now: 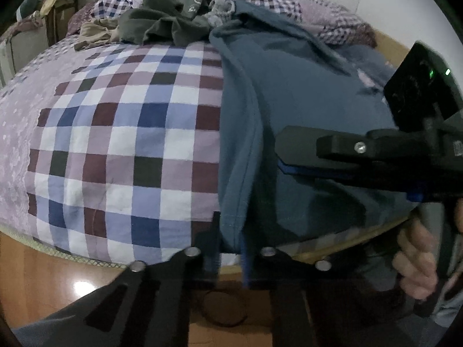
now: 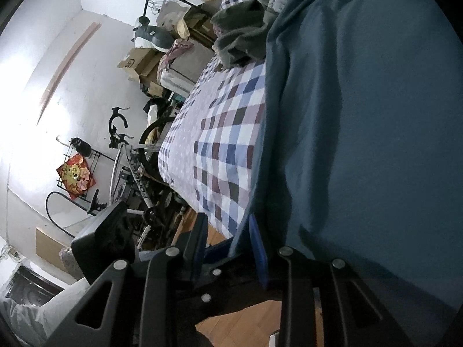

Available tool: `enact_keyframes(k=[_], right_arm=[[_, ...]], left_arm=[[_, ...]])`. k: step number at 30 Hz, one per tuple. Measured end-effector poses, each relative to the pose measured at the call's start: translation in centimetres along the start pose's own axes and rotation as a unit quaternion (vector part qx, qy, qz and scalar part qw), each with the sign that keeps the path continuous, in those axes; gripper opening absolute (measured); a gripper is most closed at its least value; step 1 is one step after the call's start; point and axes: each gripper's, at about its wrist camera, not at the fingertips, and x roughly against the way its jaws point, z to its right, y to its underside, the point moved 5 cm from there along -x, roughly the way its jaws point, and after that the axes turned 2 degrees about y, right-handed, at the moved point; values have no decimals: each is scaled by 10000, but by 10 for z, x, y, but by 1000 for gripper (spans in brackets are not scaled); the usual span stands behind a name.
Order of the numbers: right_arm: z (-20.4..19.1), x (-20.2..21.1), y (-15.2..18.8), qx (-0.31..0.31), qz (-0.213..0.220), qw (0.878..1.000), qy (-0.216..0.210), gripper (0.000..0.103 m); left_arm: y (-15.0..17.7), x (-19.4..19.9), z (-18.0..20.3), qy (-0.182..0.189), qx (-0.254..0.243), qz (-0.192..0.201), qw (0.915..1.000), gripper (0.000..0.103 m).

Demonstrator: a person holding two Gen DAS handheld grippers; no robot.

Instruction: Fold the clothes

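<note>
1. The blue garment lies on the bed, over the right part of the checked bedcover, and it stretches from the near edge of the bed up to the pile of clothes at the far end. Its left hem makes a long fold which runs down to the near edge.
2. The left gripper is at the near edge of the bed, and its two fingers are closed on the hem of the blue garment; the cloth passes between them.
3. The right gripper, in its own view, also has the edge of the blue garment between its fingers, which are pressed on the cloth. In the left wrist view this gripper comes in from the right side, above the garment, and a hand holds its handle below.
4. The right wrist view is turned on its side, so the bed stands nearly vertical there and the blue cloth fills most of the right half.
5. At the far end of the bed there is a dark green garment, crumpled, beside a beige one and a small grey one.
6. Beyond the bed, the right wrist view shows a bicycle near the white wall, cardboard boxes and a red decoration.
7. The floor under the grippers is of wood.
</note>
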Motion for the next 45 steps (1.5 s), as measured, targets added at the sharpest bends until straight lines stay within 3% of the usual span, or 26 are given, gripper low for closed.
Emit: enact_keyframes(k=[6, 10, 14, 18, 25, 30, 34, 40, 45], right_arm=[[-13, 22, -3, 555, 261, 9958, 673, 39], [-36, 48, 4, 1467, 606, 9769, 1428, 48], [-70, 68, 23, 2588, 1021, 9344, 2224, 49], [-96, 78, 49, 3366, 1341, 8886, 2813, 52], [-100, 70, 79, 4326, 1292, 8146, 3641, 53], [-85, 72, 91, 4616, 1260, 7781, 4070, 53], [-79, 81, 105, 4736, 1270, 7636, 4201, 55], [-66, 90, 114, 4693, 1163, 7577, 4384, 55], [-50, 96, 117, 4720, 1119, 7288, 4833, 55]], left_arm=[[-14, 38, -12, 830, 712, 570, 9924, 7], [-28, 61, -23, 1423, 1248, 915, 9777, 7], [-34, 80, -23, 1862, 1591, 1090, 9634, 6], [-41, 91, -17, 2072, 1679, 1150, 9569, 6], [-53, 113, -9, 2521, 1877, 1197, 9418, 5], [-62, 119, -5, 2849, 2033, 1173, 9294, 5], [-68, 124, -1, 3108, 2156, 1152, 9185, 5], [-66, 121, -4, 3182, 2329, 1102, 9123, 5], [-66, 126, -5, 3275, 2418, 1154, 9060, 5]])
